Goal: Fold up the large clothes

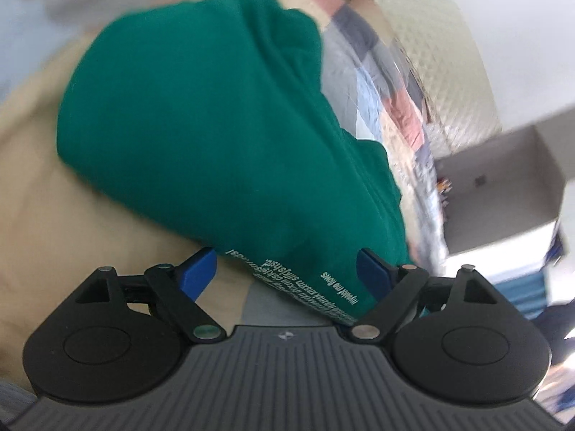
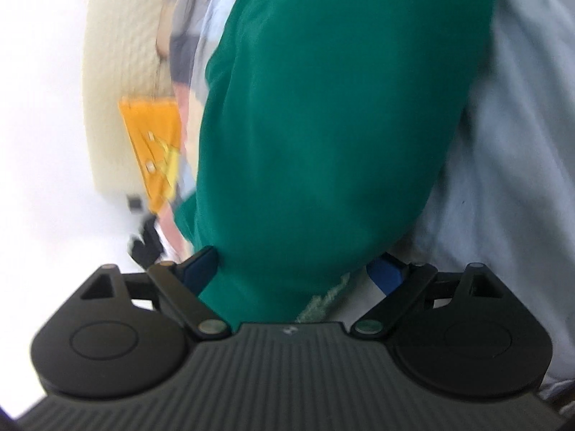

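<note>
Lying in soft folds on the beige sheet (image 1: 72, 215), the green garment (image 1: 215, 125) has a hem printed with white lettering that runs between your left tool (image 1: 287, 273)'s blue fingers (image 1: 199, 273), spread wide. Your right tool (image 2: 298, 273) gapes too, with smooth green knit between its fingers.

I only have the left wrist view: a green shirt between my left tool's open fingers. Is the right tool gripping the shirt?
Observer: No. The right tool stands wide open; the green shirt lies between its fingers, unclamped.
Operator: What lies beside the shirt there?
Observer: There is light blue fabric along the shirt's right edge in that view.
Operator: And on the other side?
Observer: A blurred orange and yellow item against a cream textured surface.
</note>
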Motion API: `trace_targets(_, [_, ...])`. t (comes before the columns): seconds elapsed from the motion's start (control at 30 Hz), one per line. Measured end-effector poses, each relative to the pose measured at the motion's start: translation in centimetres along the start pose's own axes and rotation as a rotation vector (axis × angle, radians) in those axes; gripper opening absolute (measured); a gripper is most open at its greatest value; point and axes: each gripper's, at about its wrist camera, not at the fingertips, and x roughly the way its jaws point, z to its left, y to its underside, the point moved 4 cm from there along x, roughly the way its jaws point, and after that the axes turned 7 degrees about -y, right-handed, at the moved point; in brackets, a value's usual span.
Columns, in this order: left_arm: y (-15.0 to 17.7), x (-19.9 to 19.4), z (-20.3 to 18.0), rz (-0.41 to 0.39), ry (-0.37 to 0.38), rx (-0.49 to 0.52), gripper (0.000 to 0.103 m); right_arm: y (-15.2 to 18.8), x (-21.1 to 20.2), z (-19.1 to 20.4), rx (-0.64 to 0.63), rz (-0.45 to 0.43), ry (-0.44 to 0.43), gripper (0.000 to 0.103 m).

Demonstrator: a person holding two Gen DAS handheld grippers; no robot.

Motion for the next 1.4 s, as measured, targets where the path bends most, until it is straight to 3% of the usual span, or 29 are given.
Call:
trace_targets(0.2, [-1.4, 0.2, 3.6, -0.041, 0.044, -0.248, 0.089, -1.4, -2.1, -0.7, 0.098, -0.136, -0.038, 0.092])
trace_targets(0.3, [-1.7, 0.2, 4.7, -0.088, 0.028, -0.312, 0.091, -1.7, -3.7, 0.1, 0.012, -0.249, -0.007, 0.092])
trace_targets(0.43, [-1.8, 1.1, 5.8, -0.085, 0.062, -0.411, 0.091, -1.7, -4.1, -0.3, 0.05, -0.274, -0.021, 0.092])
trace_targets(0.53, [-2.0, 1.3, 7.0, -0.113, 0.152, -0.536, 0.091, -1.7, -4.7, -0.4, 0.04, -0.305, -0.006, 0.092])
trace_targets(0.63, [-2.1, 2.2, 7.9, -0.103, 0.196, -0.624, 0.09, -2.1, -5.7, -0.8, 0.047, -0.346, 0.006, 0.092])
trace_targets(0.73, [-1.8, 2.6, 9.0, -0.096, 0.189, -0.674, 0.09, -2.4, -5.8, -1.2, 0.047, -0.368, 0.038, 0.092])
trace_targets(0.8, [-1.9, 3.1, 9.2, -0.09, 0.174, -0.681, 0.09, -2.7, -5.3, -1.8, 0.071, -0.346, 0.027, 0.092])
trace_targets(0.93, [-2.6, 3.9, 9.1, -0.076, 0.146, -0.674, 0.09, -2.7, -2.4, -1.9, 0.085, -0.216, -0.011, 0.093])
trace_targets(1.03, [-3.1, 3.7, 9.7, -0.088, 0.131, -0.655, 0.09, -2.6, -1.2, -1.2, 0.024, -0.172, 0.025, 0.09])
trace_targets(1.17, [-4.3, 3.3, 8.8, -0.118, 0.056, -0.551, 0.07, -2.6, -0.9, -0.8, -0.02, -0.167, 0.057, 0.07])
trace_targets(1.23, [-4.7, 3.1, 8.3, -0.14, 0.03, -0.501, 0.06, -2.5, -1.2, -0.4, -0.052, -0.172, 0.064, 0.054])
trace_targets(1.3, [-4.9, 2.6, 7.6, -0.169, 0.02, -0.455, 0.047, -2.1, -1.8, 0.4, -0.097, -0.175, 0.071, 0.043])
trace_targets(1.4, [-5.0, 1.5, 6.4, -0.217, 0.022, -0.381, 0.039, -1.9, -2.2, 1.6, -0.16, -0.185, 0.056, 0.032])
